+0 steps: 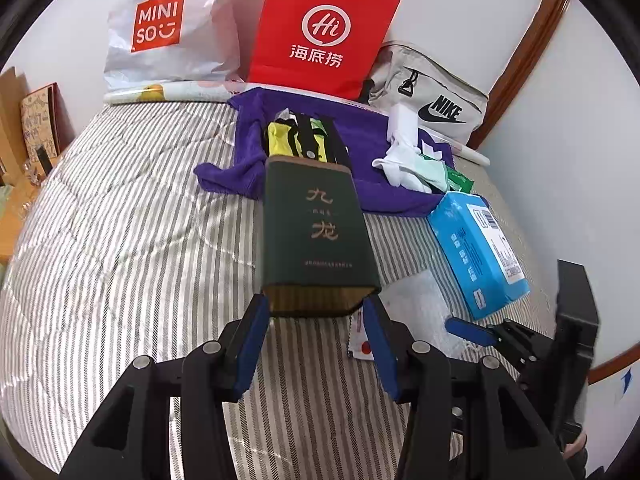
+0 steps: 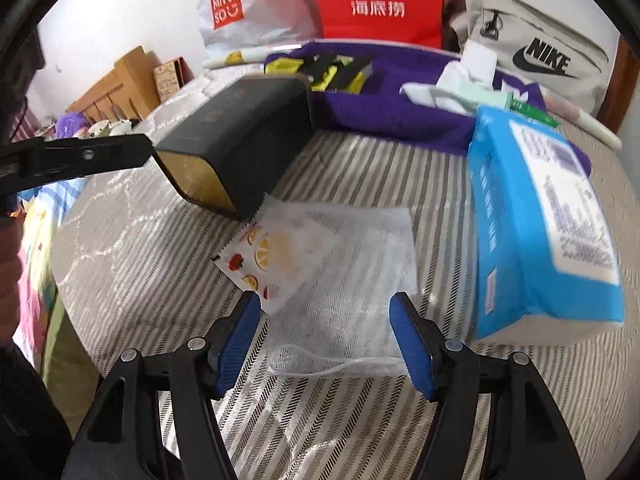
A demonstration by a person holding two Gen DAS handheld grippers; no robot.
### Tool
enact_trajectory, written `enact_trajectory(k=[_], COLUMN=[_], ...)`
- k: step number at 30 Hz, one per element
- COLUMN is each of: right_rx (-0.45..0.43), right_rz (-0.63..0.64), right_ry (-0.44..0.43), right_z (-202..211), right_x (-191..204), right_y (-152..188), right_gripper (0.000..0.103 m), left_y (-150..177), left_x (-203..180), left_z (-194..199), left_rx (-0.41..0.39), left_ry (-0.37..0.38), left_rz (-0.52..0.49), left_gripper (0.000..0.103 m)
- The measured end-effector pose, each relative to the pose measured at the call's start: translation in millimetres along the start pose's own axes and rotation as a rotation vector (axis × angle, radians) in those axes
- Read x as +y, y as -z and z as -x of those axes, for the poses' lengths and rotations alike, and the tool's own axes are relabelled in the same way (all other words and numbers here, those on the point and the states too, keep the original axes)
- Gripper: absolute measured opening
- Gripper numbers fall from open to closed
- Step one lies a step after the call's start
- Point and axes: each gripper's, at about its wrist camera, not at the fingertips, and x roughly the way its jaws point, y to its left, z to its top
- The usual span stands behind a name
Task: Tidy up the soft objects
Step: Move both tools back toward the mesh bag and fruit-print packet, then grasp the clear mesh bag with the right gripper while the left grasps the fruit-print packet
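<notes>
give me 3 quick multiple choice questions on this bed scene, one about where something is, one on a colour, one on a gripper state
1. The dark green box is
A. between the left gripper's fingers
B. inside the red bag
C. on the tissue pack

2. The towel under the clothes is
A. orange
B. purple
C. grey

3. The right gripper is
A. shut on the tissue pack
B. shut on the box
C. open

Answers: 1 A, the left gripper flanks the box's near end. 2 B, purple cloth. 3 C, blue fingers apart above the clear pouch.

Striped bed (image 1: 120,220): purple towel (image 1: 368,184), perhaps tissues (image 2: 540,220).
</notes>
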Motion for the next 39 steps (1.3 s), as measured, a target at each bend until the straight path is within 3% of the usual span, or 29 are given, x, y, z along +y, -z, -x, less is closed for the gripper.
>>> enact_trajectory(k=[5, 8, 10, 13, 15, 18, 28, 31, 35, 39], right_rx=[-0.06, -0.08, -0.082, -0.095, -0.092, -0.085, -0.113, -0.125, -0.14, -0.151], right_rz=[-0.026, -0.017, 0.014, 0.03, 0.004, -0.037, 0.019, 0.016, -0.007, -0.031], right_ry=[0.031, 0.058, 0.091, 0.104, 0.074, 0.014, -0.034, -0.018, -0.007, 0.018], right_z=[-6.5, -8.9, -10.4, -5.6, -2.1, 1.1, 39.3, 50.4, 61.7, 69.9], right_x=[0.9, 5.7, 9.5, 6.3, -2.6, -17.3, -20.0, -28.2, -44.3, -67.0], right_y=[3.4, 2.7, 2.8, 5.1, 5.1, 7.6, 38.8, 53.2, 68.0, 79.2], right_gripper=[0.079, 0.079, 0.072, 0.045, 0.021, 0.009, 0.007, 0.007, 0.007, 0.007], left_y=[9.8, 11.9, 13.4, 17.6, 21.7, 26.2, 41.4, 44.4, 44.0, 42.4], left_x=[4.5, 7.4, 7.9, 4.6, -1.2, -13.6, -47.6, -57.8, -69.1, -81.5], left_z=[-5.2, -6.6, -6.9, -5.5, -4.3, -7.2, -39.9, -50.0, -61.0, -69.8], left_rx=[0.018, 0.022, 0.023, 0.024, 0.026, 0.031, 0.088, 0.093, 0.089, 0.072], left_ry=[-0.008, -0.01, -0.009, -0.023, -0.007, -0.01, -0.018, -0.032, -0.046, -0.087], left_rz=[-0.005, 0.006, 0.01, -0.002, -0.014, -0.046, -0.114, -0.143, -0.168, -0.202], left_gripper=[0.046, 0.046, 0.046, 0.046, 0.046, 0.046, 0.047, 0.058, 0.06, 0.069])
